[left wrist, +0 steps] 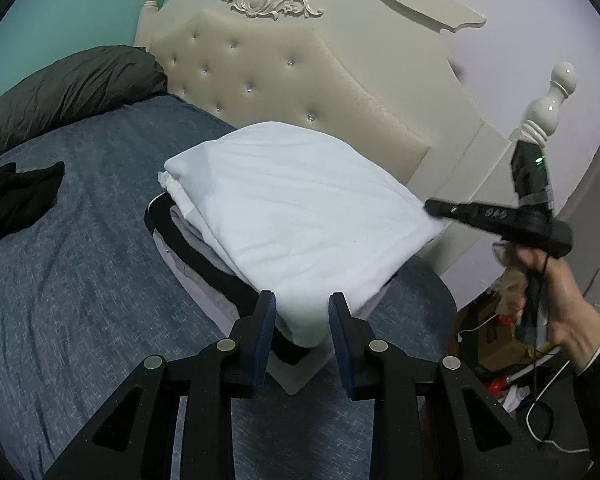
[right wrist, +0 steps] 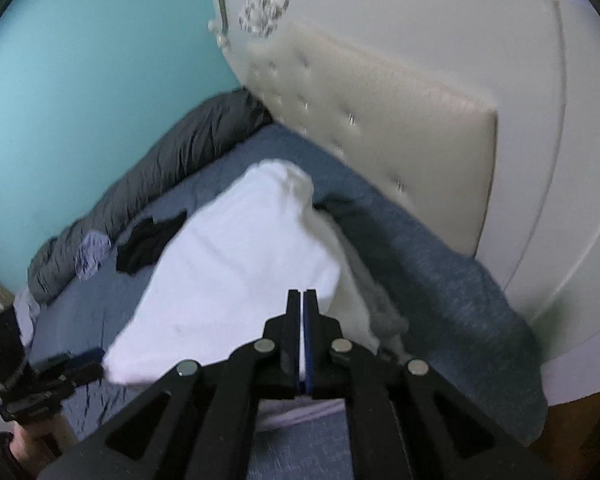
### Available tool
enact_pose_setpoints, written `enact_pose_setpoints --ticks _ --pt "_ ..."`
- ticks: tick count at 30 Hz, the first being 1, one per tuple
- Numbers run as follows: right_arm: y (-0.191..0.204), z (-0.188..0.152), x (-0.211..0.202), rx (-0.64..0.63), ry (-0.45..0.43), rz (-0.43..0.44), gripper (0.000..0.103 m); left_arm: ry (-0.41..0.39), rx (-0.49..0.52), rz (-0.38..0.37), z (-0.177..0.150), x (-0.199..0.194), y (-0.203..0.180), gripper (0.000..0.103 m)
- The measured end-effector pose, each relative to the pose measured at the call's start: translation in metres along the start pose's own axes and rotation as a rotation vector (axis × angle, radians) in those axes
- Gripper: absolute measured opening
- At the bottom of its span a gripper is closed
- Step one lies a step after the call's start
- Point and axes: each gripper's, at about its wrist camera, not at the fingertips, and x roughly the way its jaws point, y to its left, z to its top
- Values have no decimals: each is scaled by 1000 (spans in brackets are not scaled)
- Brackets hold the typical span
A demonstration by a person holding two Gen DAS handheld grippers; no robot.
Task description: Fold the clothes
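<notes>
my left gripper (left wrist: pixel 302 300) sits at the bottom centre of the left wrist view, jaws parted, with the near corner of the folded white garment (left wrist: pixel 296 204) lying between the blue pads (left wrist: pixel 265 336). i cannot tell from this view whether the pads actually press the cloth; a gap shows on each side of the corner.

the white garment tops a small stack in the middle of the frame, over grey and black layers (left wrist: pixel 204 260), all on the blue bedspread (left wrist: pixel 80 280). the stack lies just in front of the cream tufted headboard (left wrist: pixel 284 80).

my right gripper (right wrist: pixel 303 294) is clenched, pads together. in the right wrist view it hovers over the near right edge of the white garment (right wrist: pixel 228 272); whether any cloth is caught i cannot tell, the frame is blurred. in the left wrist view it shows at the right edge, held by a hand (left wrist: pixel 560 304) in a dark sleeve, tips just beside the stack's right corner.

a loose black garment (left wrist: pixel 16 196) lies at the left of the left wrist frame, well apart from the stack. a dark grey rolled quilt (left wrist: pixel 68 88) runs along the upper left against the teal wall (left wrist: pixel 60 8). a small pale striped cloth (right wrist: pixel 92 254) rests beside the quilt in the right wrist view.
</notes>
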Motion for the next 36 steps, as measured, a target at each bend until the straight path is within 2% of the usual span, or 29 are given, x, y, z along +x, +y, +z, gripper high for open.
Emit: enact_pose_setpoints --ticks 6,12,24,30,34,36 --pt "-19 -14 -4 102 -39 -66 2 -16 -9 6 -5 -20 1 30" --pt "-15 -25 -27 133 -81 -79 2 -32 -13 25 -7 -42 -3 31" --pt "51 -51 -70 87 -135 -56 2 -82 -6 42 -18 -98 -21 33" --pt "83 -65 -97 36 -167 -81 4 -108 6 39 -22 -128 -29 42" --pt "107 -76 -115 2 -187 -88 15 -132 20 37 -26 -150 -34 43" --pt "116 -83 -124 -10 -195 -93 16 -141 27 40 -28 -159 -37 44"
